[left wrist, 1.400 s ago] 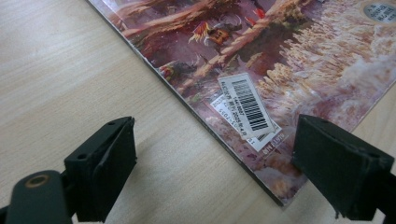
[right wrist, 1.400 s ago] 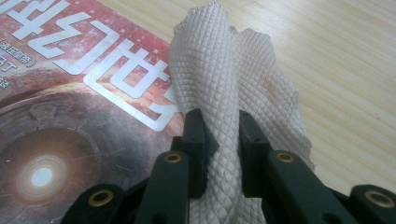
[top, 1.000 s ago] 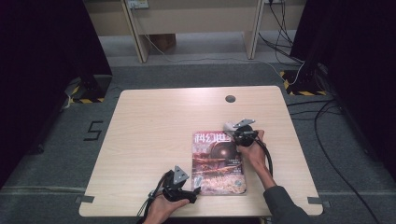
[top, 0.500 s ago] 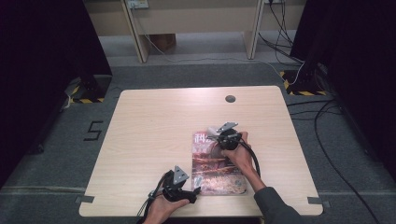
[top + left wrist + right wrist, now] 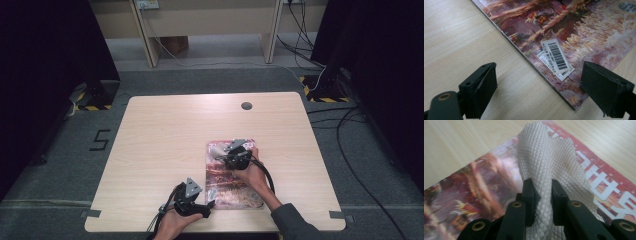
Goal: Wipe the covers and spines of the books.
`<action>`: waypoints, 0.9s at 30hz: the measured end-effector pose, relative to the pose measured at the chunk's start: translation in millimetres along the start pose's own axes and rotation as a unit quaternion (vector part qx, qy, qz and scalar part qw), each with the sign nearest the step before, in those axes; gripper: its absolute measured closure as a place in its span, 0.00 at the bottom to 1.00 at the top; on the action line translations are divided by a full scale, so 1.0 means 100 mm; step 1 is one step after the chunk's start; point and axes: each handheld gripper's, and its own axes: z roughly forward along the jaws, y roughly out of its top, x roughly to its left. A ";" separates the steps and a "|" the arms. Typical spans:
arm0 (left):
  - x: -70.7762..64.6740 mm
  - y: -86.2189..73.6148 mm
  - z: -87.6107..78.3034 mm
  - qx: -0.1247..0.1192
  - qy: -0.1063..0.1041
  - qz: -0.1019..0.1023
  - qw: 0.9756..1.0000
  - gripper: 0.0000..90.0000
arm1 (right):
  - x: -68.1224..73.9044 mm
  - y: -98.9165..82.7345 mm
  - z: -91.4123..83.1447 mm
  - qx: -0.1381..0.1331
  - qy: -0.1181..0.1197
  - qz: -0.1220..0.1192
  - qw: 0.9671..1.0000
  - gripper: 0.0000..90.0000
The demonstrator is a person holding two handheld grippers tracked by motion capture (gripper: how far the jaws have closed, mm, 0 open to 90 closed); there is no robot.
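Nearby, barcode sticker [image 5: 557, 56], magazine [image 5: 227, 187], table [image 5: 165, 135]

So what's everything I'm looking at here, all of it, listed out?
magazine: one, reddish-brown cover with a barcode sticker, flat on the table's near right part
cloth: one, white, waffle-textured, pinched in the right gripper, lying on the magazine's top
table: one, light wood, with a round dark hole near its far edge
floor cables: several, black, right of the table
left gripper: one, black, jaws open at the magazine's near left corner
right gripper: one, black, shut on the cloth
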 end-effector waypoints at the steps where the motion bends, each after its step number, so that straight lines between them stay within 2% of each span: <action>1: 0.00 0.00 0.00 0.000 0.000 0.000 1.000 0.14 | 0.02 -0.01 -0.01 0.000 0.002 0.000 1.000 0.86; 6: 0.00 0.00 0.00 0.000 0.000 0.000 1.000 0.14 | 0.15 -0.07 -0.08 0.000 0.020 -0.013 1.000 0.86; 15: 0.00 0.00 0.00 0.000 0.000 -0.001 1.000 0.14 | 0.30 -0.23 -0.23 0.001 0.036 -0.033 0.999 0.86; 22: 0.00 0.00 0.00 -0.002 0.000 -0.002 1.000 0.14 | 0.24 -0.38 -0.35 0.002 0.034 -0.024 0.999 0.86; 27: 0.00 0.00 0.00 -0.002 0.001 -0.001 1.000 0.14 | 0.12 -0.51 -0.46 0.006 0.018 -0.002 1.000 0.86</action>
